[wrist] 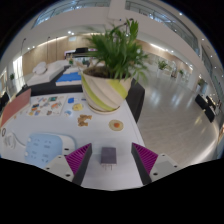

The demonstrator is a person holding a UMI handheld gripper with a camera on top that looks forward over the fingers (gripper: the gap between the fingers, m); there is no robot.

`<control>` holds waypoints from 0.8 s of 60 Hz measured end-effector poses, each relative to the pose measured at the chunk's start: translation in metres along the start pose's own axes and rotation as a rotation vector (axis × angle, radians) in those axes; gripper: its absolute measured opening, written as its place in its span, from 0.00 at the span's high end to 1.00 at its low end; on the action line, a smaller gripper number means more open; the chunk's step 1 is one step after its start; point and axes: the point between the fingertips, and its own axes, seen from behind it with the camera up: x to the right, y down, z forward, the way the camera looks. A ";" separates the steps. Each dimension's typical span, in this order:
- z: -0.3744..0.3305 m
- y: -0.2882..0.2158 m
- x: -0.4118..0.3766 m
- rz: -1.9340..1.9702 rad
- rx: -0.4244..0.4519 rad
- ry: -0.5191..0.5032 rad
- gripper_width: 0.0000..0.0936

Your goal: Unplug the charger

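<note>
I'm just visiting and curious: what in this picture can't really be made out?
- Small grey block between the open tongs: too small to tell whether it is the charger; no cable or socket shows.
- Printed sheets on the table, gripper view: too small to read.
- Behind the potted plant: hidden.

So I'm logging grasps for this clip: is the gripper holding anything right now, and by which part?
Nothing is held. The gripper is open, and a small grey charger lies on the white table between its fingers, with a gap at either side.
</note>
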 end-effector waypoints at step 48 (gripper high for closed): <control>-0.447 0.108 0.022 -0.017 0.067 -0.074 0.09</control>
